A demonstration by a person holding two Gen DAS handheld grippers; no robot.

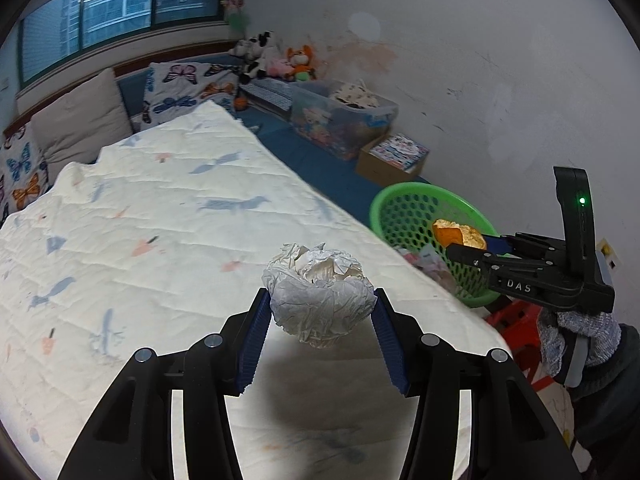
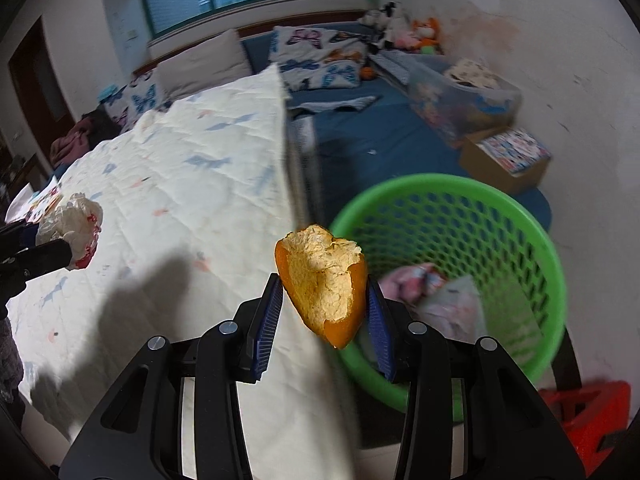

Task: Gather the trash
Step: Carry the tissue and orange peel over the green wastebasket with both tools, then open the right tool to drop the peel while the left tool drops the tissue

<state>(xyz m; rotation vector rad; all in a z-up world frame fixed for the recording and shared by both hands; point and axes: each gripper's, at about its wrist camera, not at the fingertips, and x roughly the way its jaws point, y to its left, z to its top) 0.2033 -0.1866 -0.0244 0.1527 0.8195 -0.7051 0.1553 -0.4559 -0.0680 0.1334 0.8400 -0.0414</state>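
Left hand-held gripper (image 1: 322,312) angled downward, clenched on crumpled paper ball (image 1: 320,292) above the bed (image 1: 160,220). Right hand-held gripper (image 2: 324,304) angled downward, grasping orange peel (image 2: 322,280) beside green basket (image 2: 532,232) rim.

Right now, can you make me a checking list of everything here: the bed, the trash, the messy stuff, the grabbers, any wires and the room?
Surface: white quilted bedspread with faded blue and pink prints, wrinkled.
Job's things: crumpled white paper ball; orange peel piece; round green plastic mesh basket beside the bed, wrappers already inside.
Clutter: clear plastic storage bin, cardboard box of books, stuffed toys, all on the blue mat.
Grippers: left gripper fingers clamp the paper ball above the bed; right gripper fingers clamp the peel near the basket rim.
Cables: nothing seen.
Surroundings: window, butterfly pillows, stained white wall, red stool.
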